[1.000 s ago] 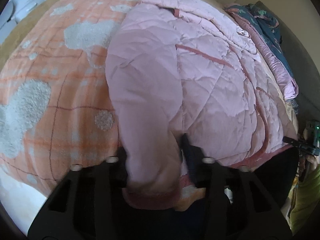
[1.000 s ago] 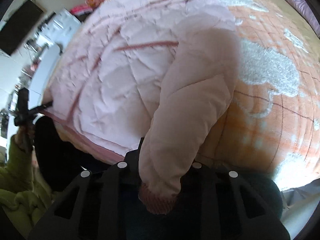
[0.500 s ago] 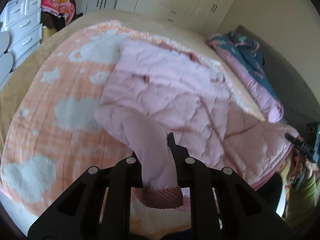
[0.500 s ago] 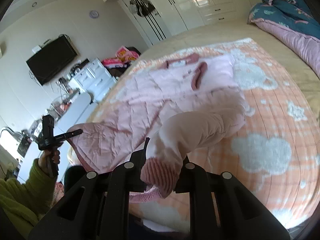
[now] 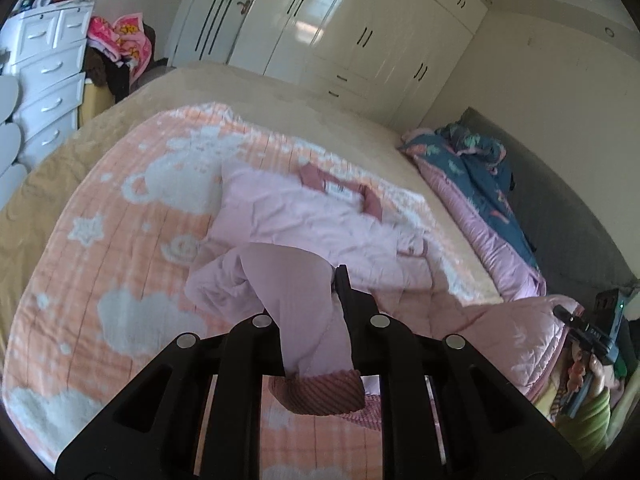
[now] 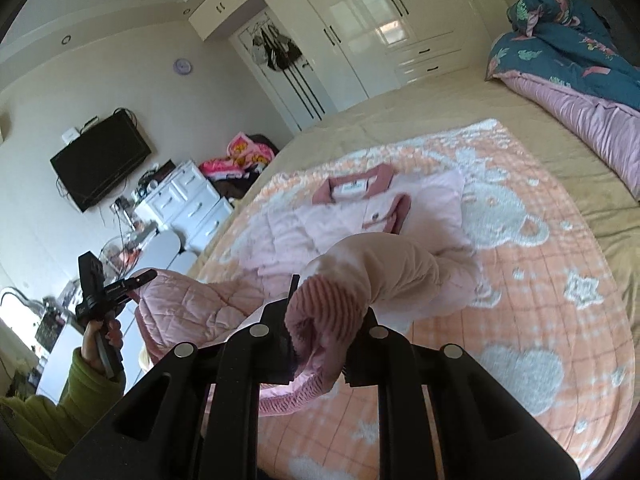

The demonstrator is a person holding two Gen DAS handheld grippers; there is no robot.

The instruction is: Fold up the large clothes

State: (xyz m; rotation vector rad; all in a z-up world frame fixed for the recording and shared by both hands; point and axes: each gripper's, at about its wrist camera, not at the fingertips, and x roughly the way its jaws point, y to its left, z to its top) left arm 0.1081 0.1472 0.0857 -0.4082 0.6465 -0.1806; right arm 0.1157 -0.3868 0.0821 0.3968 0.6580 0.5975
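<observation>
left tongs [image 5: 316, 312] clamped on one sleeve of the pink quilted jacket [image 5: 320, 220], right tongs [image 6: 326, 320] clamped on the other sleeve near its ribbed cuff [image 6: 324, 300]. jacket body lies collar-far on the peach blanket [image 6: 540, 300] on the bed.

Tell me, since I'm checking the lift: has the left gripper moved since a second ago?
Yes. The left gripper, shut on the jacket sleeve, has risen away from the blanket; the wardrobe now shows.

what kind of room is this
A home bedroom, most likely: a wide bed under an orange blanket, white built-in wardrobes along the far wall, and a white chest of drawers beside it.
</observation>
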